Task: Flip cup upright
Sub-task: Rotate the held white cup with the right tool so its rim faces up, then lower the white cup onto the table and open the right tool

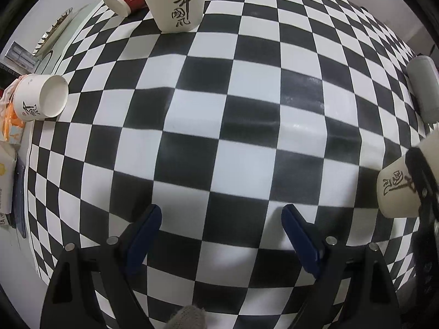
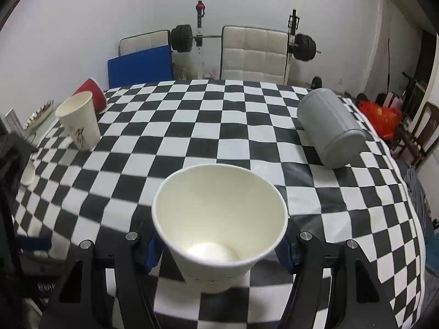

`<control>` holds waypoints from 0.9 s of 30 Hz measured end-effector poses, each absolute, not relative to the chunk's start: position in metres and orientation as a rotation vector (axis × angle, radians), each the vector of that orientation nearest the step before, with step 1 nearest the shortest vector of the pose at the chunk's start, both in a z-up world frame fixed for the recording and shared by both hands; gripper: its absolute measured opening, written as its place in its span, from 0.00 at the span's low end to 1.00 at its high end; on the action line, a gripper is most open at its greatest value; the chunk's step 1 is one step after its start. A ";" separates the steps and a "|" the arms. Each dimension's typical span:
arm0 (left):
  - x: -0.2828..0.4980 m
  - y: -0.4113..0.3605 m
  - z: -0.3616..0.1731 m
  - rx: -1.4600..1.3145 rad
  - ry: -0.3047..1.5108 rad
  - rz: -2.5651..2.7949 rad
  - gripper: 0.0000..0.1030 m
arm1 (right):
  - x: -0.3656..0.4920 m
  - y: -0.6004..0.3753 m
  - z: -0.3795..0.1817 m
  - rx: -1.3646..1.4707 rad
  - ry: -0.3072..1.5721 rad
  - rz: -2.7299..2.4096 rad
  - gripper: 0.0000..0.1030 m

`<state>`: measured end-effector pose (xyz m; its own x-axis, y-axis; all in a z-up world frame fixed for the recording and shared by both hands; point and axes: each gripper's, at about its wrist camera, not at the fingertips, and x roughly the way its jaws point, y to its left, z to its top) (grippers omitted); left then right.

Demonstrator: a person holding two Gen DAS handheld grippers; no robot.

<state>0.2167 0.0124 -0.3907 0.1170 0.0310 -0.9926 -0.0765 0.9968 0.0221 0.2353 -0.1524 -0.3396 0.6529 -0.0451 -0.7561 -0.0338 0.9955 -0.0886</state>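
Note:
My right gripper (image 2: 218,246) is shut on a white paper cup (image 2: 219,219) with black calligraphy. The cup's mouth faces up and away from the camera, and its base is low over the checkered tablecloth (image 2: 192,126). The same cup (image 1: 397,189) shows at the right edge of the left wrist view, held by the right gripper's black finger (image 1: 422,186). My left gripper (image 1: 221,235) is open and empty above the cloth (image 1: 219,109).
A second white cup (image 2: 79,120) stands upright at the far left, also in the left wrist view (image 1: 175,0). A red cup (image 2: 92,96) lies behind it. Another white cup (image 1: 41,97) lies on its side at the left edge. A grey cylinder (image 2: 329,126) lies at the right.

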 end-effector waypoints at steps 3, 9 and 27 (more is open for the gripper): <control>0.212 0.011 -0.394 -0.038 1.452 0.075 0.87 | 0.223 -0.152 -0.341 -0.113 0.872 -0.004 0.66; 0.203 0.009 -0.383 -0.023 1.417 0.064 0.87 | 0.210 -0.152 -0.344 -0.094 0.935 0.001 0.80; 0.154 0.020 -0.296 0.049 1.198 0.021 0.90 | 0.147 -0.169 -0.282 -0.015 1.009 -0.208 0.85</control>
<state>0.1537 0.0200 -0.2958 0.3641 0.0426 -0.9304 0.0092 0.9987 0.0493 0.1471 -0.1687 -0.2824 0.5143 -0.1799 -0.8385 0.1659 0.9802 -0.1085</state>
